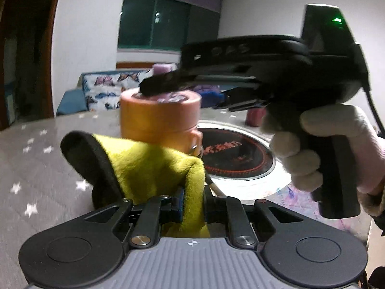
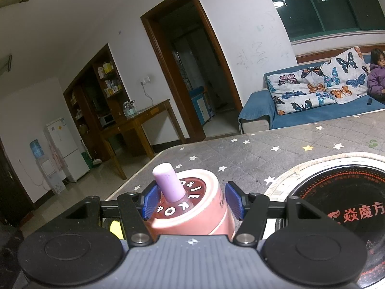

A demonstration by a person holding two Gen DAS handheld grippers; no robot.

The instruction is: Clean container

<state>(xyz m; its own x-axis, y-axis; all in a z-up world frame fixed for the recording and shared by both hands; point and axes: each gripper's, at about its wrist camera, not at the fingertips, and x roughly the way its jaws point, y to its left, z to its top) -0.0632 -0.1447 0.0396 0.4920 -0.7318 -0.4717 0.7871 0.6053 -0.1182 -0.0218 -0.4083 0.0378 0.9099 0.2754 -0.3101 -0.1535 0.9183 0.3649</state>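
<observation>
Left wrist view shows, nearest the lens, the left gripper (image 1: pixel 192 185) pinched tight on a yellow-green cloth (image 1: pixel 154 166), which bunches up over its fingers and leaves a free face ready for wiping. Just beyond the cloth stands the pink container (image 1: pixel 160 120), upright on the star-patterned table cover (image 1: pixel 36 159). From the right side of the container the right gripper (image 1: pixel 192 91) reaches in level, a gloved hand (image 1: pixel 312 149) on its handle. In the right wrist view its blue pads (image 2: pixel 151 201) sit half-wide against the container's (image 2: pixel 192 214) sides near the lid, presumably steadying it against the wiping. Beyond the container and to its right lies a round black hotplate (image 1: pixel 238 154); farther off, a blue sofa (image 2: pixel 312 118).
</observation>
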